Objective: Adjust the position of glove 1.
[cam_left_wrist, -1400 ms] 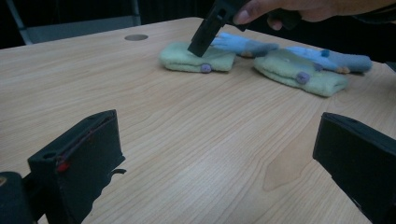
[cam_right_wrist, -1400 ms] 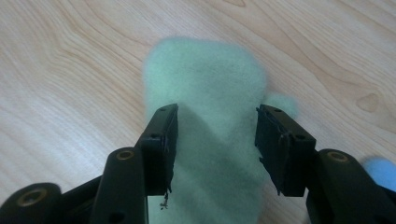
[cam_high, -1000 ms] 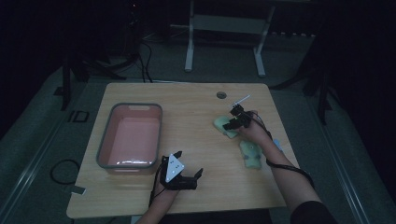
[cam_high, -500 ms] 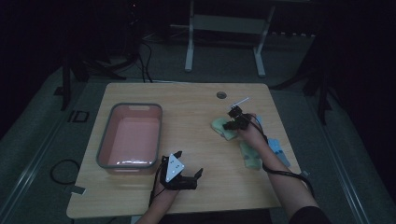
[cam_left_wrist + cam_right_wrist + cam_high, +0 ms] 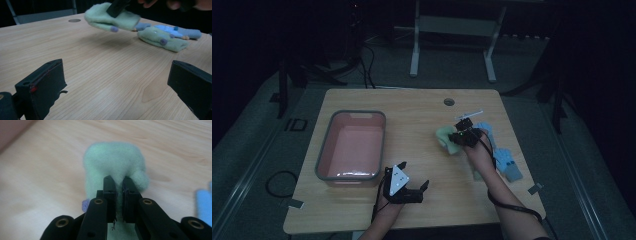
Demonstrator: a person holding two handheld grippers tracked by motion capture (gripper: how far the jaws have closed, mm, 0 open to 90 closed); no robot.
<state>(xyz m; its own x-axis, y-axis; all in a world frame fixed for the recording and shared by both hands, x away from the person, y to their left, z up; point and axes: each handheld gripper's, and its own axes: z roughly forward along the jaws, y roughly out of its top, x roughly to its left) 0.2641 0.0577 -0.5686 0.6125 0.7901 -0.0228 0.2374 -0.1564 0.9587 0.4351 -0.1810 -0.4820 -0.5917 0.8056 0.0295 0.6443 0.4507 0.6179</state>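
A pale green sock (image 5: 446,138) with purple dots hangs just above the wooden table (image 5: 422,215), right of the middle. My right gripper (image 5: 461,135) is shut on it. In the right gripper view the two jaws (image 5: 120,182) pinch the fuzzy green sock (image 5: 115,160) close together. The left gripper view has the same green sock (image 5: 110,18) lifted off the wood, its shadow beneath. My left gripper (image 5: 414,176) rests near the table's front edge, open, with nothing but bare wood between its jaws (image 5: 116,85).
A pink tub (image 5: 350,114) with a grey rim stands at the left. A second green sock (image 5: 160,38) and blue socks (image 5: 507,162) lie at the right, beside the right forearm. A round cable hole (image 5: 449,102) sits near the far edge.
The right hand has moved left and a little up, carrying the green sock away from the other socks. The left gripper has stayed where it was.
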